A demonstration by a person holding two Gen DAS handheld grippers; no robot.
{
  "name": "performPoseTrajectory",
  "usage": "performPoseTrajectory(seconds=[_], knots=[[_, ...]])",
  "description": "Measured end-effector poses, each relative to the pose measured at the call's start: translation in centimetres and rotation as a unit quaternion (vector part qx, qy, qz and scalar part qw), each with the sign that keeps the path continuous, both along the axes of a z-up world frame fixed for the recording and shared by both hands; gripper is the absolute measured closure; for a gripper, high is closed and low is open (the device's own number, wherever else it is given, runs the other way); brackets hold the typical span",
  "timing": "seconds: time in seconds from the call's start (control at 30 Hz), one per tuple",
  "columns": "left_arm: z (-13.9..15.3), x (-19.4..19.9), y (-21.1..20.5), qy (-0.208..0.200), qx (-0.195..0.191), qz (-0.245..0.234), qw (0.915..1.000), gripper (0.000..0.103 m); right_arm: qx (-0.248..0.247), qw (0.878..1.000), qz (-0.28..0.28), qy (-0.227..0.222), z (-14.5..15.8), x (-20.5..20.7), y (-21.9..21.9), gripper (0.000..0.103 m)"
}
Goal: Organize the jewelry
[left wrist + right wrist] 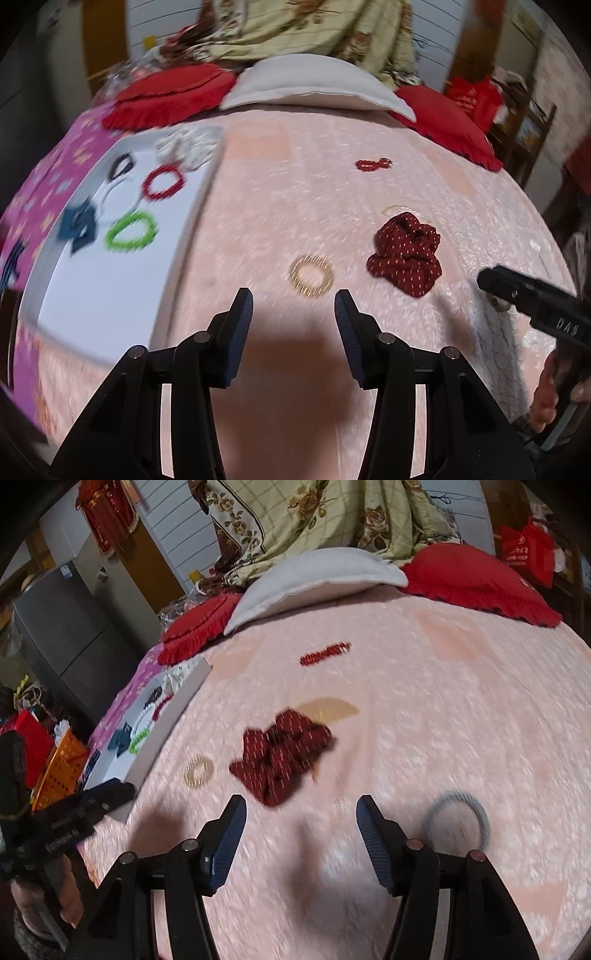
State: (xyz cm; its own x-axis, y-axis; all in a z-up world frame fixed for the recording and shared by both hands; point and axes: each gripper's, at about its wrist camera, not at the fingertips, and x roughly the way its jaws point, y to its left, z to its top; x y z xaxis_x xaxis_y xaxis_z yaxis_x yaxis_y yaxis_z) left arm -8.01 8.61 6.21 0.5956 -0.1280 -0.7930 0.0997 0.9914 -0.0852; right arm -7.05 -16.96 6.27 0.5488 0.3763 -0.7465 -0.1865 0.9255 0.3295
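A pink fleece blanket point(295, 192) covers the bed and fills most of both views; at its far edge, along the top of each frame, a white pillow point(314, 85) lies between two red frilled cushions point(476, 579), with a floral quilt point(314, 513) heaped behind them; in the left half of the left wrist view a shallow white tray point(110, 288) rests on the blanket, and in it lie a green beaded bracelet point(131, 230), a red beaded bracelet point(162, 182), a dark blue bow-shaped piece point(77, 227), a dark ring and a blurred white heap at its far end; right of centre on the blanket sits a dark red dotted scrunchie point(406, 254), with a thin gold hoop partly under its far side; a grey hair tie point(458, 819) lies at the lower right of the right wrist view, just beside the right finger there; a gold bangle point(312, 275) lies just beyond the left gripper point(293, 314), whose fingers are spread with nothing between them; a red bead strand point(373, 163) lies well apart, towards the pillows; the right gripper point(301, 825) is likewise released and empty, its fingers parted above bare blanket near the scrunchie.
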Motion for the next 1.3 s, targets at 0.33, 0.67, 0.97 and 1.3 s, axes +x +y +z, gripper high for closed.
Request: performPoseTrajectory(seconds=[0.33, 0.67, 0.97, 1.3], knots=[[-3.6, 4.9, 0.7, 0.040, -0.053, -0.009, 0.9978, 0.058, 0.005, 1.000, -0.004, 0.018, -1.5, 4.4, 2.0, 0.042], [-5.3, 5.8, -0.2, 0.053, -0.081, -0.042, 0.9944, 0.077, -0.001, 0.999, -0.010, 0.043, -4.2, 6.8, 3.1, 0.042], [-4.4, 4.5, -0.7, 0.059, -0.106, -0.039, 0.9918, 0.098, 0.008, 0.999, -0.006, 0.041, -4.1, 6.8, 3.7, 0.088], [1.5, 0.0, 3.2, -0.007, -0.130, 0.000, 0.9915, 0.098, 0.019, 1.000, 0.010, -0.005, 0.7, 3.1, 4.1, 0.089]])
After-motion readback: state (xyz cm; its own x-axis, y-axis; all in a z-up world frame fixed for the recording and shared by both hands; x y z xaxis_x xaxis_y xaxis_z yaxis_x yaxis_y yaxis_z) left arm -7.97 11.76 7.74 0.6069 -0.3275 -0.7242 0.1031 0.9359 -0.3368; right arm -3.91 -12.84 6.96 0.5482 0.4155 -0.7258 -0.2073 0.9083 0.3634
